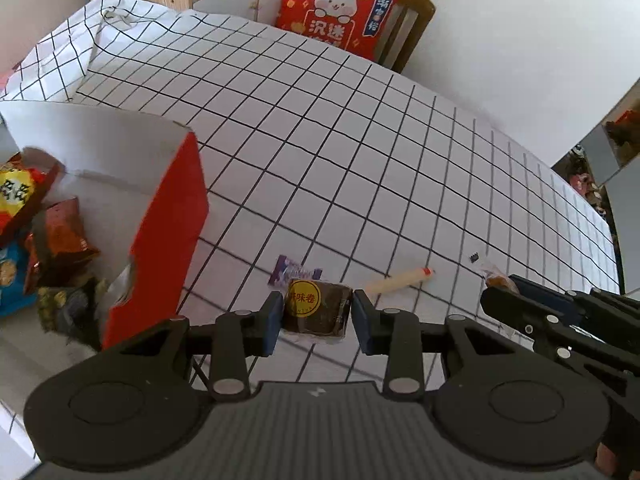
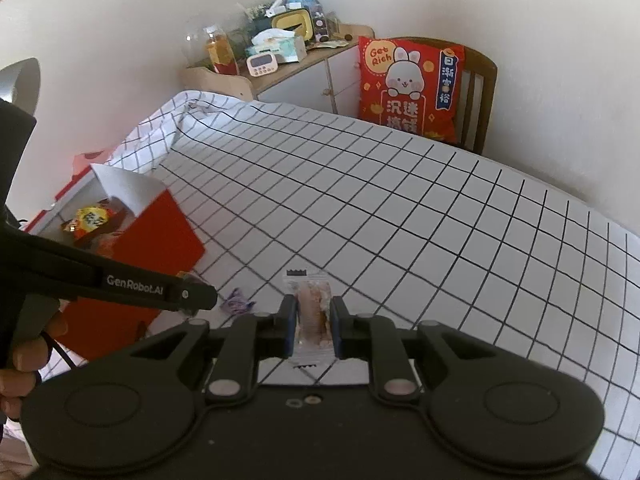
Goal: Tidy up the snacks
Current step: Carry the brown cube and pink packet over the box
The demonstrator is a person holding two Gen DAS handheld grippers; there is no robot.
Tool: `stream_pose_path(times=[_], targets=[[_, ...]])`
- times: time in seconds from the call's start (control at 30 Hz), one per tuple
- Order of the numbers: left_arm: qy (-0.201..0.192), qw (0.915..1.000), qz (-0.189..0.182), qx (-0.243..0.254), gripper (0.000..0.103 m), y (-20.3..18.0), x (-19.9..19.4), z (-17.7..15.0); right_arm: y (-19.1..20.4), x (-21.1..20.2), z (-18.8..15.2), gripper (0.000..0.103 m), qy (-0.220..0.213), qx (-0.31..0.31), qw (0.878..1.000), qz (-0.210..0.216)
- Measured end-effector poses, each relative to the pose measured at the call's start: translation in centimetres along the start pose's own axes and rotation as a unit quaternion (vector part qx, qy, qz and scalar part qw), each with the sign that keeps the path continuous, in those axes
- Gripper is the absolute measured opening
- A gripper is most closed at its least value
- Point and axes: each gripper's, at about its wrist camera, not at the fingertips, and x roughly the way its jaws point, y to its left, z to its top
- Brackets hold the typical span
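Note:
My left gripper (image 1: 316, 312) is shut on a dark brown snack pack (image 1: 320, 310) with a round yellow label, held above the checked tablecloth. My right gripper (image 2: 314, 316) is shut on a clear-wrapped tan biscuit pack (image 2: 312, 312), also lifted off the table. In the left wrist view the right gripper (image 1: 504, 286) shows at the right edge with its clear pack. A purple wrapped candy (image 1: 290, 270) and a cream sausage stick (image 1: 400, 280) lie on the cloth below. The red box (image 1: 168, 232) with white inner walls stands to the left, holding several snack bags (image 1: 60, 240).
The checked tablecloth (image 1: 360, 140) covers the table; it is bunched at the far left corner. A chair with a red rabbit cushion (image 2: 408, 84) stands at the far edge. A cabinet (image 2: 304, 72) with a timer, bottles and tissues is beyond. A person's hand (image 2: 20, 364) holds the left gripper.

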Motion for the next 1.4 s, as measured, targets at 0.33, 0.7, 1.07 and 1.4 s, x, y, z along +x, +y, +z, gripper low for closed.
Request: stream_pose_path(times=[0.33, 0.7, 1.07, 1.4], targets=[[-0.005, 0.9997, -0.021, 0.013, 0.036, 2.0, -5.3, -2.9, 3.3, -3.7, -1.0, 0.015, -0.009, 0.007, 1.0, 0.014], [-0.006, 0.9993, -0.032, 0.018, 0.036, 5.7, -9.7, -4.5, 8.1, -6.1, -1.7, 0.015, -0.015, 0.01, 0.999, 0.035], [-0.019, 0.9994, -0.028, 0.003, 0.036, 11.3, -11.9, -4.3, 14.1, -4.7, -1.1, 0.015, -0.01, -0.006, 0.999, 0.048], [-0.031, 0.9992, 0.004, -0.027, 0.036, 18.3, -12.1, -2.6, 18.9, -1.4, 0.3, 0.015, -0.008, -0.021, 0.999, 0.041]])
